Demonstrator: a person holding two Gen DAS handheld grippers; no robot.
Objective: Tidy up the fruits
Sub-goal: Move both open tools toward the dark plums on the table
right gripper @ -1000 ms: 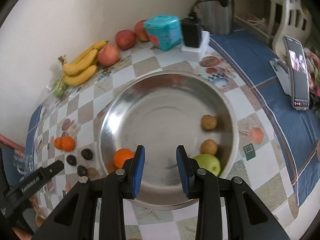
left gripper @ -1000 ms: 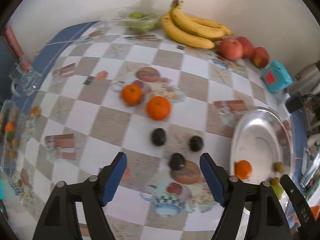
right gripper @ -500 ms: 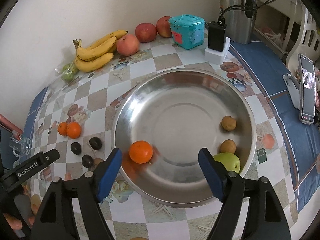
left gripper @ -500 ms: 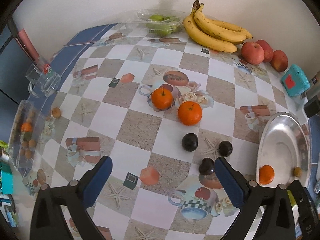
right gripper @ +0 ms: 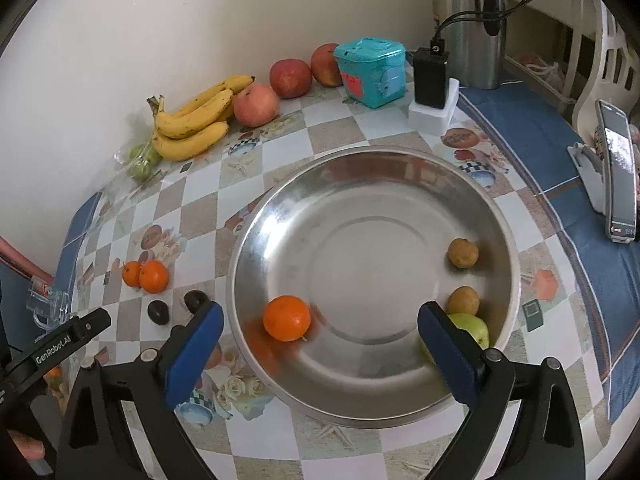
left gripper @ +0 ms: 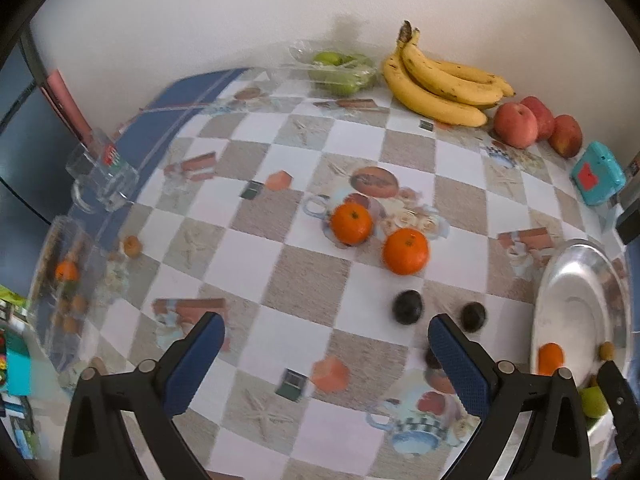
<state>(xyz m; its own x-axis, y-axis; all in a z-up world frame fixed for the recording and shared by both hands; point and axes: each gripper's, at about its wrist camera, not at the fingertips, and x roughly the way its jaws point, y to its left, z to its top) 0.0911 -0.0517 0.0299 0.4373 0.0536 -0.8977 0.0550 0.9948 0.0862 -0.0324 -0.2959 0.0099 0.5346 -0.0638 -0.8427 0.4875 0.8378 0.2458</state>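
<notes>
Right tongs (right gripper: 320,332) spread wide over the near side of the bowl (right gripper: 400,160), jaws just opened, nothing between the pads. The orange (right gripper: 287,318) sits loose on the bowl's floor near its left rim, a blur beside it, so I'd say it has only now been let go and may be rolling. Across the bowl, by the right rim, lie a pear (right gripper: 474,330) and two brown fruits (right gripper: 463,253), clear of the orange.

Left tongs (left gripper: 326,346) gape just as wide above the table, empty too, their jaws also having just opened. Nearest them are the dark fruits (left gripper: 407,307), one partly hidden behind the right pad, close to the bowl's rim. Further toward the table's middle, two more oranges (left gripper: 405,251) lie just beside each other. Along the wall edge wait bananas (left gripper: 440,84), apples (left gripper: 515,126) and bagged green fruit (left gripper: 340,74).

My read: the loose fruit is going into the bowl one by one, and the left tongs look poised for the next pick.
</notes>
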